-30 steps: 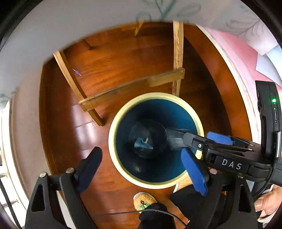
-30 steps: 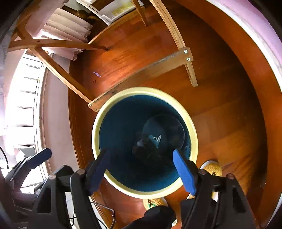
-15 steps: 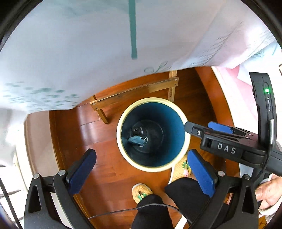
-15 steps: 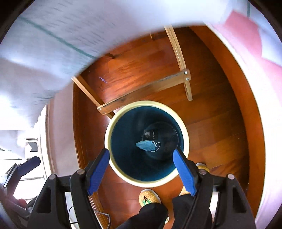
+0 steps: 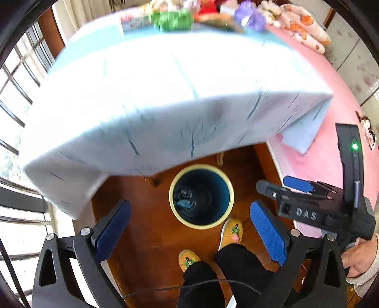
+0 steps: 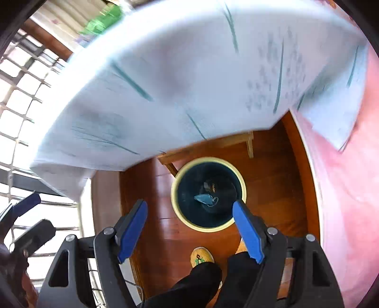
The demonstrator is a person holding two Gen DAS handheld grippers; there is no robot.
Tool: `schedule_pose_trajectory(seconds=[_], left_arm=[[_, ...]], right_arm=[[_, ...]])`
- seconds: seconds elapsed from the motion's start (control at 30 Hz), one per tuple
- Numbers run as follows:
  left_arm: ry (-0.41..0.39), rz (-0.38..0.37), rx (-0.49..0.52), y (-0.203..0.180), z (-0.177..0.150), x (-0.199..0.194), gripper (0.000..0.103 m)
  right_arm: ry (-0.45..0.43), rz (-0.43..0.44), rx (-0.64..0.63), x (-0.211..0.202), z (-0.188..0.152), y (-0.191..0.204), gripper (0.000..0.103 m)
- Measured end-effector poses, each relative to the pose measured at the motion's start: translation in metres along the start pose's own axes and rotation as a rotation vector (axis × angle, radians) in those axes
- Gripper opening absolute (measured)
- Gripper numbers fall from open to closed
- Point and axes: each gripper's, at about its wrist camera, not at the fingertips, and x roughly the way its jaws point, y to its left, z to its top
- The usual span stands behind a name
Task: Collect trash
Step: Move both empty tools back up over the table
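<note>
While the blue face mask (image 6: 205,198) is lying at the bottom of the trash bin (image 5: 175,214), both tools are being lifted well clear of it, and that is the big change here. A second ago the bin was filling each view from close above; now it is being seen small and far below the fingertips, with the cloth-covered table (image 5: 165,94) swinging in ahead and above, heavily blurred by the motion. The left gripper (image 5: 189,222) is being held spread wide with nothing between its blue pads (image 5: 267,232). The right gripper (image 6: 189,227) is likewise being carried splayed and empty, the bin showing in the gap between its pads. From the left wrist view the right tool is being seen off to the right, just beside the left one.

That mask, a second ago mid-fall beneath the right gripper, is now being counted as delivered: it is resting inside the bin, below and ahead of both tools, touching nothing but the bin floor and some dark item beside it. Further along the tabletop, coloured objects (image 5: 173,19) are being glimpsed at the far edge, too smeared to name. By the look of it, one drop is being closed out and the tools are being brought back up toward the table for the next piece of rubbish.
</note>
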Motion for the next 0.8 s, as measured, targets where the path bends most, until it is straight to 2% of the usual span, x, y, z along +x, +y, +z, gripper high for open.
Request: schedule_pose_trajectory(seconds=[0.17,0.27,0.43,0.6,0.77,0.8], left_arm=[[-0.101,-0.007,0.011,0.003,0.017,-0.060,0.100],[-0.149,-0.029,0.013,0.004,0.028,-0.089,0.100],[-0.241,-0.019,0.034,0.004,0.042,-0.129,0.099],[-0.315,0.001,0.033,0.007,0.061,-0.156,0.099],[-0.344,0.018,-0.013,0.019,0.083,-0.165,0.098],[-0.350,0.022,-0.028,0.021,0.088,-0.165,0.096]], right_arm=[[-0.073,-0.005,-0.066,-0.059,0.008,0.028,0.075],[-0.122,-0.009,-0.080,-0.089,0.016,0.041,0.075],[-0.227,-0.037,-0.118,-0.132,0.031,0.061,0.075],[-0.321,-0.066,-0.163,-0.162,0.049,0.076,0.075],[-0.379,-0.099,-0.225,-0.179,0.074,0.089,0.075],[-0.387,-0.106,-0.235,-0.180,0.079,0.092,0.075]])
